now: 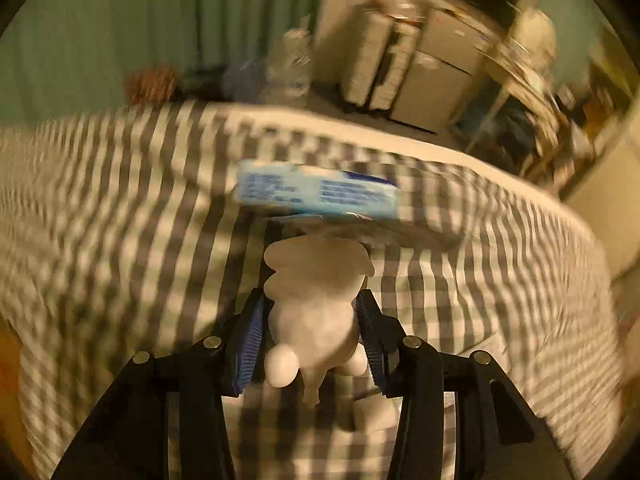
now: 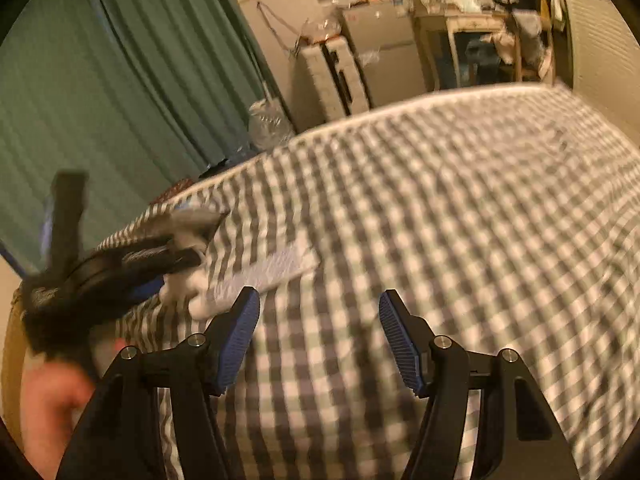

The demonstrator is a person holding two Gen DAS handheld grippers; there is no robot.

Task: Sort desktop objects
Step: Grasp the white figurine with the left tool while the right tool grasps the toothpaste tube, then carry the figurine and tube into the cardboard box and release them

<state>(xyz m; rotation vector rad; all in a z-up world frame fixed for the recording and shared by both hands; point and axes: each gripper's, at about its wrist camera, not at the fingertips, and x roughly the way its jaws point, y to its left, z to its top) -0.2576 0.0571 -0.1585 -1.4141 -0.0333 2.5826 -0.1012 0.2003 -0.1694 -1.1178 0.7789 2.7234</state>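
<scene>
A white toy figurine (image 1: 316, 264) sits between the blue pads of my left gripper (image 1: 311, 300), which is shut on its body just above the grey-and-white checked tablecloth (image 1: 120, 220). Right beyond the figurine lies a light blue tissue pack (image 1: 316, 196) with printed text. In the right wrist view the left gripper (image 2: 176, 276) is a dark blur at the left, with the figurine (image 2: 180, 286) in it beside the tissue pack (image 2: 272, 272). My right gripper (image 2: 319, 296) hangs open over the cloth (image 2: 440, 220) with nothing between its fingers.
The table's far edge (image 2: 400, 108) runs in front of a green curtain (image 2: 120, 80), a clear plastic bag (image 2: 268, 120) and pale cabinets (image 2: 360, 72). A person's hand (image 2: 48, 400) shows at the lower left. A cluttered desk (image 2: 480, 40) stands at the back right.
</scene>
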